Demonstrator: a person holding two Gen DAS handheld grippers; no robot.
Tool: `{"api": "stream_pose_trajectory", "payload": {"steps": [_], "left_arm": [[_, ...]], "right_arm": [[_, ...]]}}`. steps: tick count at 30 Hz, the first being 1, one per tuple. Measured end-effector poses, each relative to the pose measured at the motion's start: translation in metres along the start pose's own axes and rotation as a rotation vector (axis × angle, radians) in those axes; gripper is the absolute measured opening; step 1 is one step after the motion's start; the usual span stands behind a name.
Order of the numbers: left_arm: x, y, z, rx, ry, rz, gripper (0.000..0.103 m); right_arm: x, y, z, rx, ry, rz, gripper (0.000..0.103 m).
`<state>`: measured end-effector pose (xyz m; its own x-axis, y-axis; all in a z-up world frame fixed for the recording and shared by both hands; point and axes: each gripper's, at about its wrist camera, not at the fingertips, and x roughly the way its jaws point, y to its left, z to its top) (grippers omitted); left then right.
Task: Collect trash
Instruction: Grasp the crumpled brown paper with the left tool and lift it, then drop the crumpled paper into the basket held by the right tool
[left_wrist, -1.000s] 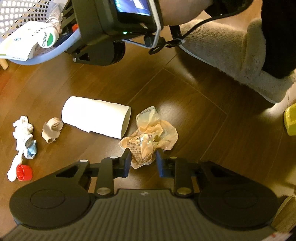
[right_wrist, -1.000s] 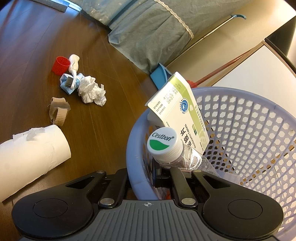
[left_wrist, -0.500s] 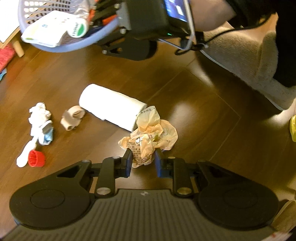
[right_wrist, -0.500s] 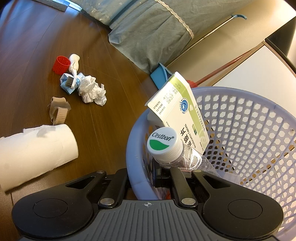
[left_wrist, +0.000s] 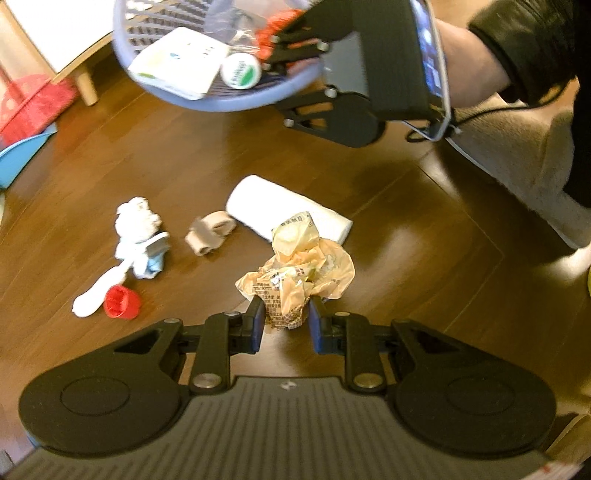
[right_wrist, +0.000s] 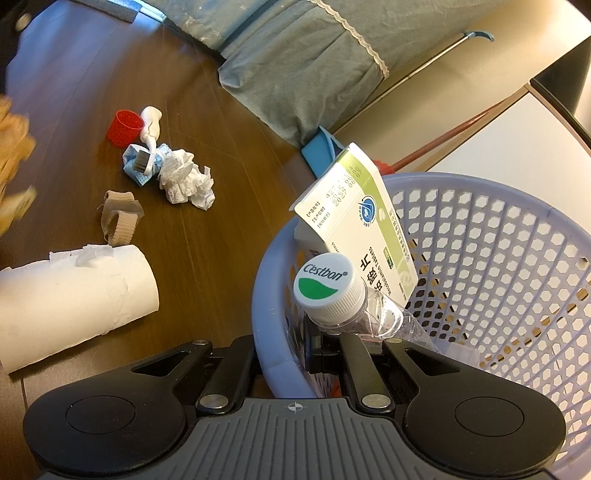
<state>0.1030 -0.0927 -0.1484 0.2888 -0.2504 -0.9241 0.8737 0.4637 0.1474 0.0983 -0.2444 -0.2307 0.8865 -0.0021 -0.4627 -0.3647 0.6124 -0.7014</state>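
Note:
My left gripper is shut on a crumpled tan paper wrapper, held above the wooden floor. My right gripper is shut on the rim of a lavender mesh basket, which also shows in the left wrist view as the basket held up at the top. Inside it lie a white-and-green medicine box and a clear bottle with a white Cestbon cap. On the floor lie a white paper roll, a beige cardboard scrap, a crumpled tissue, a toothbrush and a red cap.
A grey-green bed skirt hangs at the back. A blue dustpan and a red broom handle lie near pale furniture. A person's sleeve and a beige fleece leg are on the right.
My left gripper has risen and pulled back with the wrapper. The basket in my right gripper has come closer to the middle of the left wrist view. The paper roll has rolled a little.

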Motion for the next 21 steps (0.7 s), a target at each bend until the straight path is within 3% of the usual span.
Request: {"api": "stream_pose_trajectory", "payload": {"steps": [21], "left_arm": [[-0.063, 0.084, 0.027, -0.154, -0.146, 0.176, 0.021]], "right_arm": [[0.0, 0.0, 0.0, 0.001, -0.001, 0.0, 0.004]]}}
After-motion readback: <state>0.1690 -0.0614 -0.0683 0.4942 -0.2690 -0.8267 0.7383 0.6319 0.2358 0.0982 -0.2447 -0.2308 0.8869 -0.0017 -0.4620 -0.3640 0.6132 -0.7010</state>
